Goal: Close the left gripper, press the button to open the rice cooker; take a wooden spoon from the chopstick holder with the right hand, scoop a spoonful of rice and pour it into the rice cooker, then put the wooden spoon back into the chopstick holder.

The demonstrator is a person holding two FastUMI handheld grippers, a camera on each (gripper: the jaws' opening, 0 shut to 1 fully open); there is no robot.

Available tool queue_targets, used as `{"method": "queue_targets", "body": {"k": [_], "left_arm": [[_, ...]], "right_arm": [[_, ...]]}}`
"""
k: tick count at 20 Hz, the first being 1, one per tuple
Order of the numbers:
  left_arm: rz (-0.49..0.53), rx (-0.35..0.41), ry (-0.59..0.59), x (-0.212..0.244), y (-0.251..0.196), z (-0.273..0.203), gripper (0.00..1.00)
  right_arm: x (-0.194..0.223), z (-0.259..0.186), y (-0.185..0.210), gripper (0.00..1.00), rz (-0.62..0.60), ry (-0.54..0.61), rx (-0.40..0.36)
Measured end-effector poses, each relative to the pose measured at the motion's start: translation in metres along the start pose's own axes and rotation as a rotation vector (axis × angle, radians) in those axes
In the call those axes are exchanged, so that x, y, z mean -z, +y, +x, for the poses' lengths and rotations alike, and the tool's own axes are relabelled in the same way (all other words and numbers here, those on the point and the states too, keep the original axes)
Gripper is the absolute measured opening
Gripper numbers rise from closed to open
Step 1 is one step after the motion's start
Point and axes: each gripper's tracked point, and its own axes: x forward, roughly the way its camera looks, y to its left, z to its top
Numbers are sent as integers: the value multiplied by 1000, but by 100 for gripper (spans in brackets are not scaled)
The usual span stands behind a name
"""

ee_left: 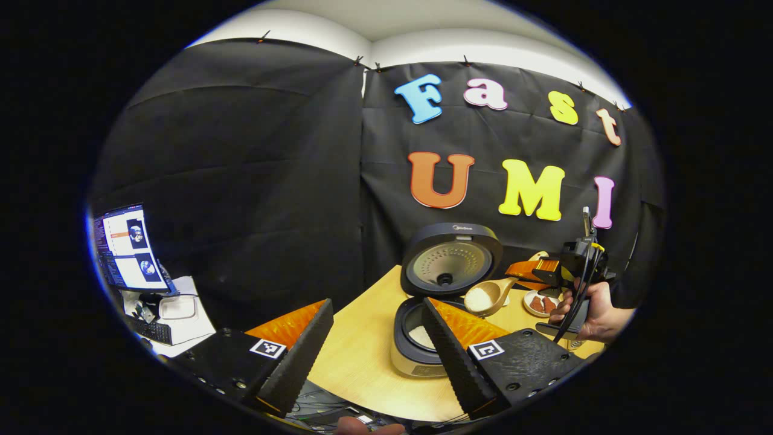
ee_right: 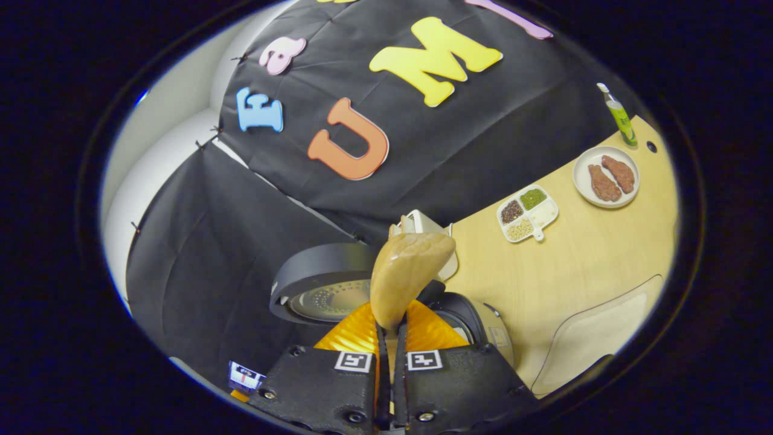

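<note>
Left gripper view
Left gripper point(ee_left: 377, 338): fingers spread wide apart with nothing between them, raised above the table point(ee_left: 362, 356).
Cooker point(ee_left: 432, 302): lid up, white rice in the pot, standing on the table beyond the fingertips.
Spoon point(ee_left: 486, 297): bowl heaped with rice, poised beside the open lid, just above the pot's right edge.
Right gripper point(ee_left: 531, 272): held in a hand point(ee_left: 592, 311) at the right, gripping the spoon's handle.
Monitor point(ee_left: 130, 248): lit, far left.

Right gripper view
Right gripper point(ee_right: 391, 338): fingers nearly together, pinching the handle.
Spoon point(ee_right: 407, 272): seen from underneath, over the cooker point(ee_right: 338, 290).
Holder point(ee_right: 423, 232): white, behind the spoon.
Tray point(ee_right: 527, 213): four compartments of grains, mid-table.
Plate point(ee_right: 606, 176): two brown pieces, near a bottle point(ee_right: 619, 118).
</note>
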Motion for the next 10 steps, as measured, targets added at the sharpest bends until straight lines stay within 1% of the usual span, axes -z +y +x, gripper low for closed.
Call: {"method": "queue_targets", "body": {"k": [3,5,8,10], "left_arm": [[-19,-60,17,8,16,-8,95],[-23,-89,21,11,26,-14,95],[-25,-119,26,13,35,-18,95],[-30,-132,25,12,38,-19,95]], "right_arm": [[13,20,1,8,-130,17,27],[21,26,5,8,-215,21,34],[28,33,12,8,-335,19,42],[31,34,15,8,-394,19,43]]}}
